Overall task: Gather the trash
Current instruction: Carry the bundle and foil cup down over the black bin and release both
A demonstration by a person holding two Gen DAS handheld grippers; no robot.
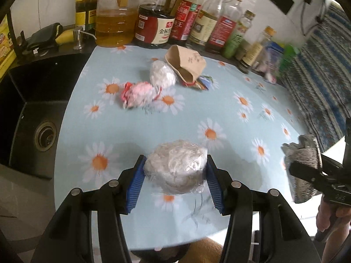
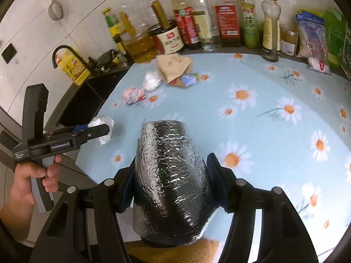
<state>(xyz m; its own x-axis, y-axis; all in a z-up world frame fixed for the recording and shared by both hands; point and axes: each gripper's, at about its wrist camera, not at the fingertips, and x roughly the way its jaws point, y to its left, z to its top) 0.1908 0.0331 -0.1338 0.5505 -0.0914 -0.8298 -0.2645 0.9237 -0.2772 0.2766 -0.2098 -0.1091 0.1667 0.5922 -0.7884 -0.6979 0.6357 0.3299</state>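
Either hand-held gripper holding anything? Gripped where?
Both. The left hand-held gripper clamps a crumpled plastic-wrap ball across its sides. The right hand-held gripper clamps a foil bag across its middle.

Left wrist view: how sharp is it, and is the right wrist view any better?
Left wrist view: the plastic-wrapped ball between the fingers is fairly sharp, the pink wrapper and the far-right packets are motion-smeared. Right wrist view: the foil bag shows bright glints, daisies on the tablecloth are blurred; fisheye bending in both.
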